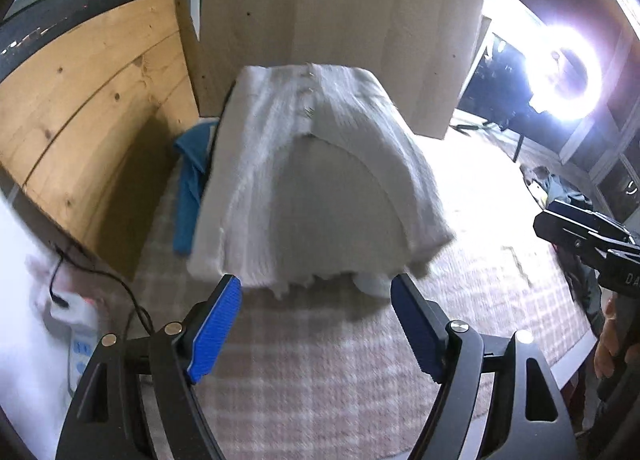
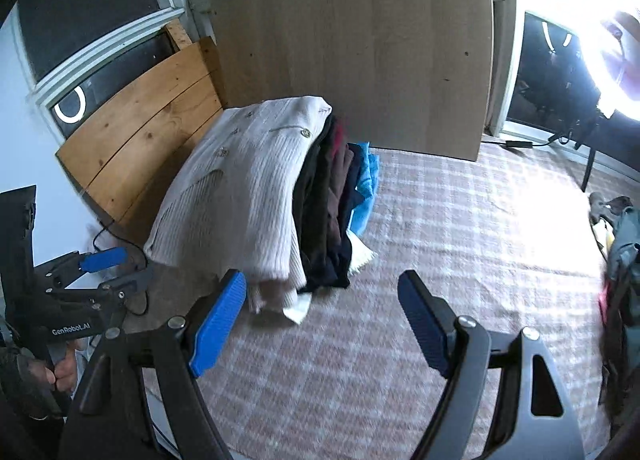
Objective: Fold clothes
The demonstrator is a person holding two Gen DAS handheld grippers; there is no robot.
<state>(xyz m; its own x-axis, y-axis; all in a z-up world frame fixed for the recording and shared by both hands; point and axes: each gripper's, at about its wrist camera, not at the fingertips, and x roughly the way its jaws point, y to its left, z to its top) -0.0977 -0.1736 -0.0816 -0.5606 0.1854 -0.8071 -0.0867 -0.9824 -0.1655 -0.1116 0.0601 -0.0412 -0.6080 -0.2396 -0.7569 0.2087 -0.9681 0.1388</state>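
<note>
One stack of folded clothes is sitting on the plaid cloth, white cardigan topmost, long axis running away toward the boards. Left gripper is facing it squarely and nearer; right gripper is angling beside it. Both are pointing downward, jaws released, nothing between them.

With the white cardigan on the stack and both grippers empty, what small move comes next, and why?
Probably swing the right gripper toward the unfolded clothes heap at the plaid cover's right edge. The white cardigan already tops the stack, and both it and the left gripper stand open, holding nothing.
</note>
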